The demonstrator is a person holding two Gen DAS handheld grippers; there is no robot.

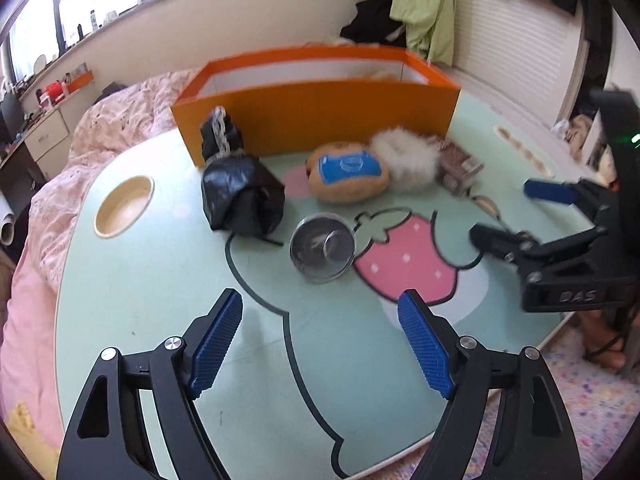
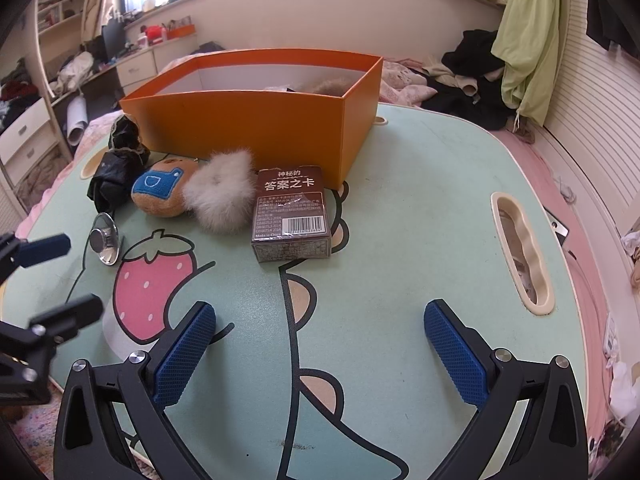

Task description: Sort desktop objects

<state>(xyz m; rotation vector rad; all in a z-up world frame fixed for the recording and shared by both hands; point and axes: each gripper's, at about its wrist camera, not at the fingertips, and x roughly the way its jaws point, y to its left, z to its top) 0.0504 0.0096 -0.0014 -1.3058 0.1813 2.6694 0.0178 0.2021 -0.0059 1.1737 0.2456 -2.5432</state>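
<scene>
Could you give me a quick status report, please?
Left gripper and right gripper open, empty. Five items still outside orange box. Nothing blocking.

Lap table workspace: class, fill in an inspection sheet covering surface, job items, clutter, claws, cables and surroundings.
Surface: mint lap table with strawberry print, resting on a pink bed.
Job's things: orange box; black bag, brown plush, white fur pompom, brown card box and round metal piece in front of it.
Clutter: something furry already in the box.
Claws: left claw open, empty; right claw open, empty.
Cables: nothing seen.
Surroundings: green garment hanging, clothes piled, crowded desk.
</scene>
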